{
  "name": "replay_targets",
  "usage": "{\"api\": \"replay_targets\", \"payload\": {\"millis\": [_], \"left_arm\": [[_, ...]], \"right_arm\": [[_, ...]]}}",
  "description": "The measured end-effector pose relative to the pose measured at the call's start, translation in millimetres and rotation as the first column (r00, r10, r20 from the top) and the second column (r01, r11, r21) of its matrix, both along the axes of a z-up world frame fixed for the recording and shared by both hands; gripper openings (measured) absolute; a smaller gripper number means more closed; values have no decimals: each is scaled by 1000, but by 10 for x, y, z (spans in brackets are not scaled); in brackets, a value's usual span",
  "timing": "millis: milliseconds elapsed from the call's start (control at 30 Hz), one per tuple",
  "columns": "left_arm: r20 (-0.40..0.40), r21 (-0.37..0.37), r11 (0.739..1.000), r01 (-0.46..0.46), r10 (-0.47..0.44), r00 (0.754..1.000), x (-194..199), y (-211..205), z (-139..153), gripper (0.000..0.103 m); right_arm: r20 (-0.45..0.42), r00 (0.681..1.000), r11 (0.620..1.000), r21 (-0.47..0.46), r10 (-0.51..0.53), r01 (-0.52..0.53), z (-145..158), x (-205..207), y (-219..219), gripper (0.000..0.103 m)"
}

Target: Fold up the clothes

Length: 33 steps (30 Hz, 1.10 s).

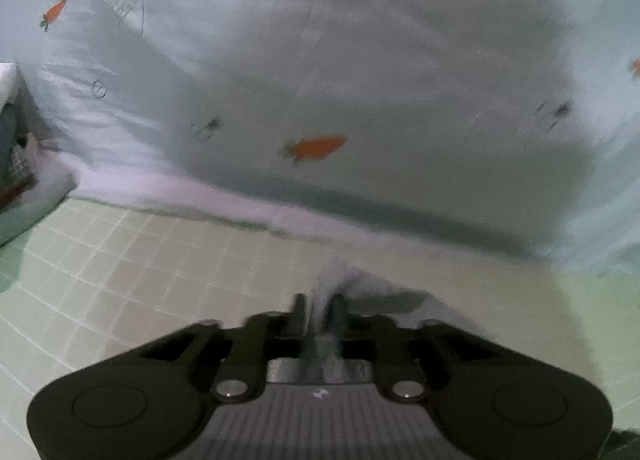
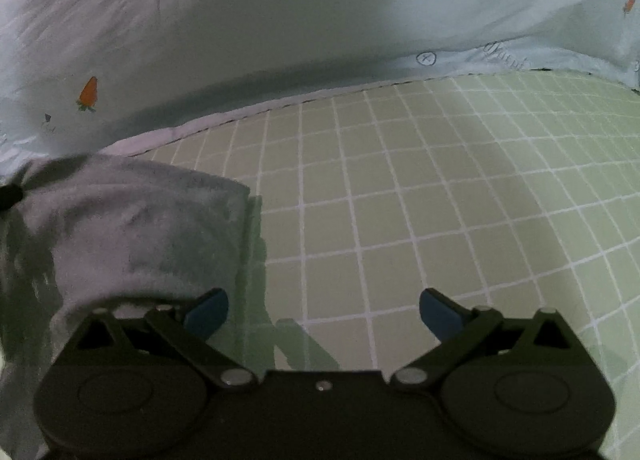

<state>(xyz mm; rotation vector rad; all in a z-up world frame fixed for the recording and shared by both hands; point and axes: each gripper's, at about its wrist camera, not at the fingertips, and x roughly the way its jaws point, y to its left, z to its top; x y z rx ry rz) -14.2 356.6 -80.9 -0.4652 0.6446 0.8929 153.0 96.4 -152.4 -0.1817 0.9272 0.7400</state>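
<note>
Both rigs look like the same build: a matte black body with two big rounded lobes at the bottom corners, each with a faint circular disc moulded in. Angled black linkage arms run up from a pair of shiny silver pivot screws to the fingers. The left hand-held gripper [image 1: 319,306] has a grey ribbed plate down the middle with a tiny white mark on it, a bright metal block just above that, and thin dark fingers [image 1: 298,306]. The right hand-held gripper [image 2: 323,310] has a plain black centre with one small silver screw, and its fingertips [image 2: 208,310] carry blue pads.
</note>
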Motion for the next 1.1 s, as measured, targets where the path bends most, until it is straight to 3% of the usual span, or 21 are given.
{"api": "replay_targets", "payload": {"millis": [33, 100, 167, 300, 467, 600, 733, 767, 800, 833, 900, 1000, 1100], "left_arm": [[-25, -7, 1000, -22, 22, 999, -28, 1, -52, 46], [-32, -41, 998, -37, 36, 999, -142, -14, -155, 69], [-22, -101, 994, -28, 26, 999, -265, -44, -256, 75], [-13, -234, 972, -4, 1, 1000, -476, -134, -481, 76], [32, -357, 934, -1, 13, 999, -685, -306, -687, 76], [76, -364, 931, 30, -2, 997, -716, -369, -703, 76], [121, -381, 922, 60, -14, 993, -743, -457, -714, 75], [126, -383, 922, 61, -13, 992, -749, -487, -713, 69], [125, -384, 922, 52, -4, 992, -753, -514, -709, 57], [116, -386, 922, 29, 17, 993, -756, -535, -702, 51], [136, -423, 906, 1, 62, 989, -787, -563, -717, 23], [159, -464, 886, -19, 105, 982, -836, -633, -711, 18], [162, -426, 904, 17, 57, 985, -861, -782, -532, 16]], "right_arm": [[-3, 1000, 1000, 2, -3, 3, 14, -13, 0, 103], [-10, 1000, 1000, 30, -4, 5, 72, -45, -11, 103], [-17, 1000, 998, 66, 2, -1, 136, -87, -5, 103], [-70, 996, 988, 146, 59, -48, 186, -161, 98, 103], [-144, 979, 980, 159, 143, -120, 68, -256, 287, 103], [-220, 965, 985, 128, 139, -113, -109, -273, 390, 103], [-219, 965, 986, 115, 147, -124, -129, -304, 440, 102], [-220, 964, 986, 112, 149, -127, -124, -313, 446, 101], [-222, 963, 985, 109, 152, -130, -117, -321, 450, 95], [-229, 961, 984, 112, 158, -135, -98, -324, 442, 80], [-254, 953, 983, 118, 166, -140, -81, -341, 430, 68], [-270, 934, 970, 127, 233, -206, -64, -392, 420, 54], [-266, 924, 958, 153, 276, -242, 36, -468, 363, 37]]}}
